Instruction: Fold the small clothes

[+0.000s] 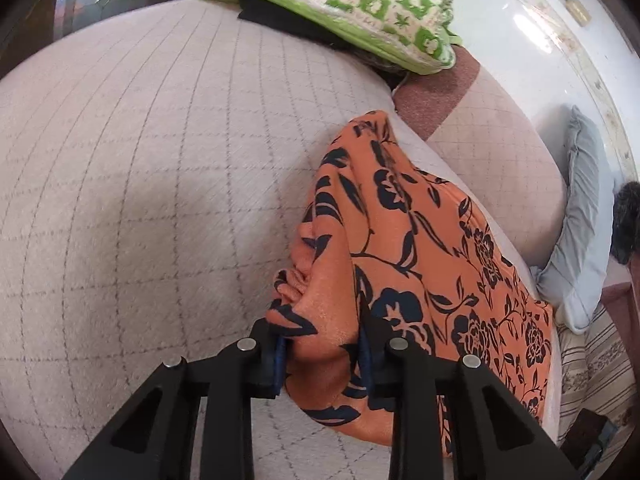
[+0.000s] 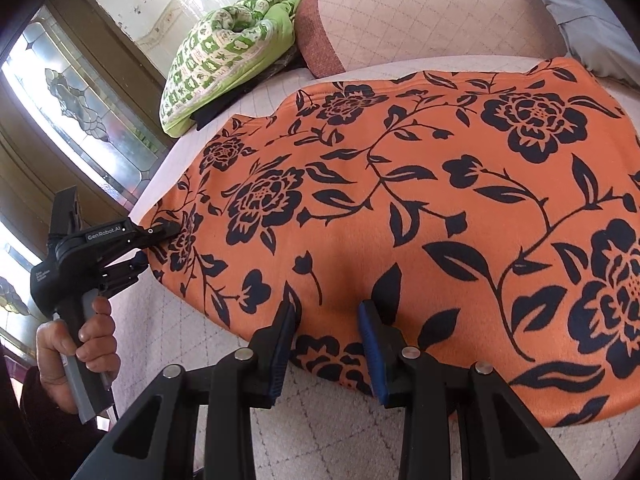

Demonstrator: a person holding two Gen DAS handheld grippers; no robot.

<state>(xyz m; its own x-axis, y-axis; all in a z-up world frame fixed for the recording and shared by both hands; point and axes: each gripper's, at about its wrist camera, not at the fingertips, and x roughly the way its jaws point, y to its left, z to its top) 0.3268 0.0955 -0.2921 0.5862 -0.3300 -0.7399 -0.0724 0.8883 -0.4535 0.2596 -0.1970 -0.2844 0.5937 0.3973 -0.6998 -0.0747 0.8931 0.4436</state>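
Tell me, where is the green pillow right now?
The green checked pillow lies at the far edge of the bed, top left in the right wrist view, on something dark beside the reddish-ended cushion, beyond the orange flowered cloth.

One orange garment [image 2: 400, 208], two hand-held grippers [image 2: 326, 332]
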